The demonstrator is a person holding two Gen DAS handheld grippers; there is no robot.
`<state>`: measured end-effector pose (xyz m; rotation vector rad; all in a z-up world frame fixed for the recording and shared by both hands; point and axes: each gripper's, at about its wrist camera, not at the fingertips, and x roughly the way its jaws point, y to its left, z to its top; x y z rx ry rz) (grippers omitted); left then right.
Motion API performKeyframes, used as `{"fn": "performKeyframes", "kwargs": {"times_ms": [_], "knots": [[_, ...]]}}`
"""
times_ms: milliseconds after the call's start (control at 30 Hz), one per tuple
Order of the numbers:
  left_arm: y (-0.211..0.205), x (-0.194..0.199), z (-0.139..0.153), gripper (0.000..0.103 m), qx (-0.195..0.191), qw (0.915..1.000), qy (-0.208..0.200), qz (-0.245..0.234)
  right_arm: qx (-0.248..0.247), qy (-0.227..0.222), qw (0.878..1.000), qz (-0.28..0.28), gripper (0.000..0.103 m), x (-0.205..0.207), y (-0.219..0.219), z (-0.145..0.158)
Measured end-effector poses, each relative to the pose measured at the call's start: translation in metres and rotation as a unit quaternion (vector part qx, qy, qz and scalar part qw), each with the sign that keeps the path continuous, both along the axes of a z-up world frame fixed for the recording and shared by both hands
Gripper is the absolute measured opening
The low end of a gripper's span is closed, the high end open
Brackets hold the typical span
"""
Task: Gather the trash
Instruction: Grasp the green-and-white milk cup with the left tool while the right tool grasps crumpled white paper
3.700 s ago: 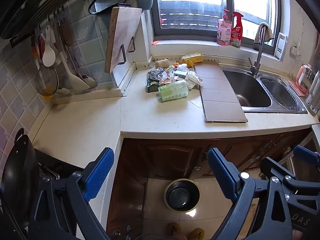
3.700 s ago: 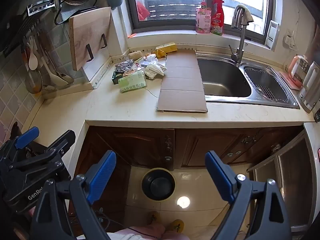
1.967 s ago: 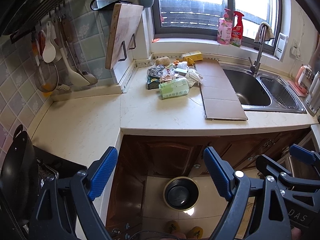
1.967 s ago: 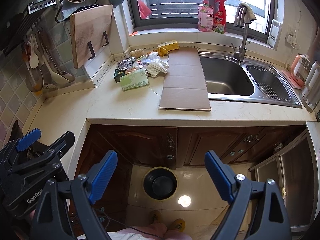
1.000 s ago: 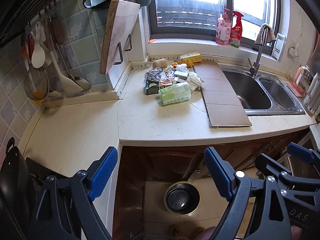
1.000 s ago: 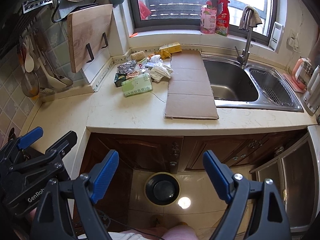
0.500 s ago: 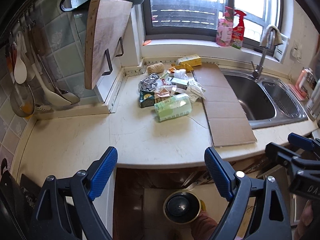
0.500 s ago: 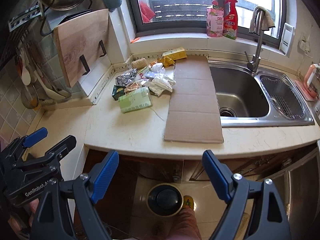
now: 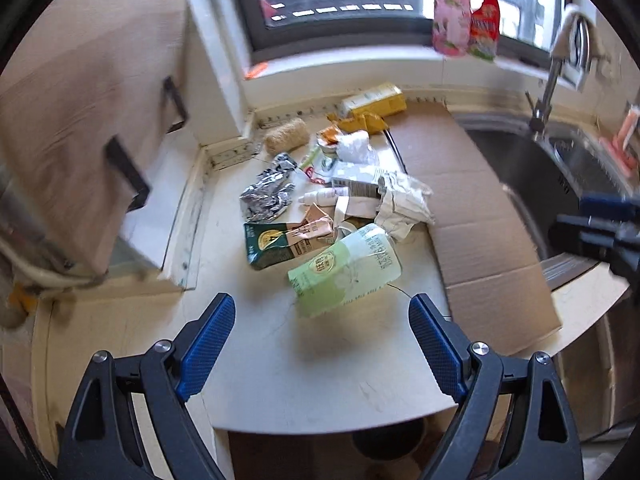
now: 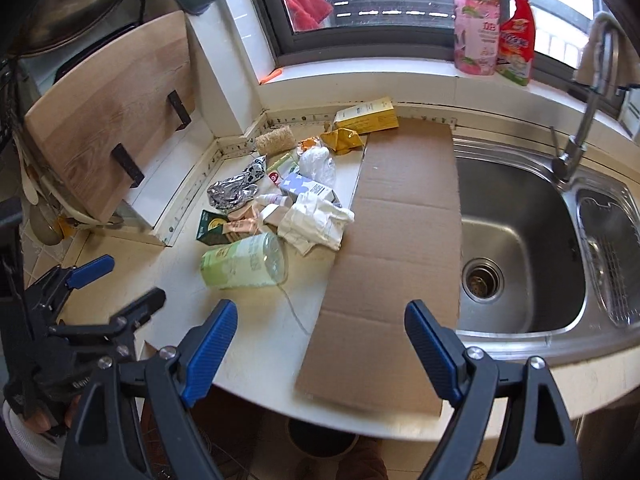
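trash pile (image 10: pixel 276 200): crumpled wrappers, cartons, green pack | left gripper (image 9: pixel 322 334) jaws apart | right gripper (image 10: pixel 320 340) jaws apart

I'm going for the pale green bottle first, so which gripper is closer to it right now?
Left. The left gripper is open just short of the green bottle, lined up with it. The right gripper is open over the flat cardboard, off to the bottle's sink side.
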<state>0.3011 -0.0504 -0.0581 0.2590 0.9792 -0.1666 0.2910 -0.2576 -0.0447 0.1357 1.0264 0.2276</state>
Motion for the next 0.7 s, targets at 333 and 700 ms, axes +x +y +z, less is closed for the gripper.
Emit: {"fn": "performKeyframes", "kwargs": {"times_ms": [333,700], "knots": [[-0.02,0.063,-0.062,0.087,0.046,0.9952,0.073,-0.047,0.024,0.063,0.997,0.03,0.086,0.096,0.0,-0.054],[-0.037,0.092,-0.101,0.087,0.107,0.9834,0.116,-0.089,0.068,0.112,0.99,0.051,0.086,0.151,-0.003,-0.084]]}}
